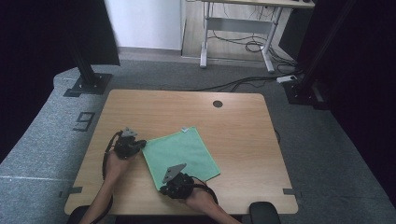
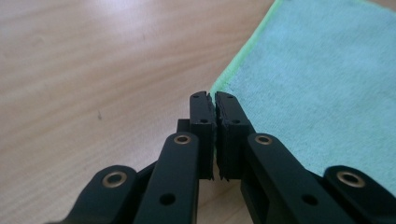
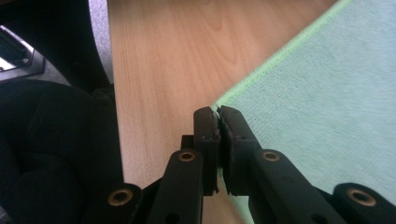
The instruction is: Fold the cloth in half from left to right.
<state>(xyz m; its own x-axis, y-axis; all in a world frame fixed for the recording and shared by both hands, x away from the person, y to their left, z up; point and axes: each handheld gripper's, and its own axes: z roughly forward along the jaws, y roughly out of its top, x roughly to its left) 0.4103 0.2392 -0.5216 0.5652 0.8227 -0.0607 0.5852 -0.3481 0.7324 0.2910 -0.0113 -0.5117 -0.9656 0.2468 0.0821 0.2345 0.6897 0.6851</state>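
A green cloth (image 1: 181,152) lies flat on the wooden table (image 1: 233,126), with a small white tag at its far corner. My left gripper (image 1: 139,144) is at the cloth's left corner. In the left gripper view the jaws (image 2: 213,95) are pressed together with the corner of the cloth (image 2: 317,79) pinched at their tips. My right gripper (image 1: 164,181) is at the cloth's near corner. In the right gripper view its jaws (image 3: 217,110) are likewise closed on the tip of the cloth (image 3: 327,93). Both corners stay low on the tabletop.
A round cable hole (image 1: 217,103) sits near the table's far edge. Black frame posts (image 1: 86,70) stand on the grey floor behind the table, and a white desk frame (image 1: 236,37) with cables is farther back. A dark chair (image 3: 42,154) is by the near edge.
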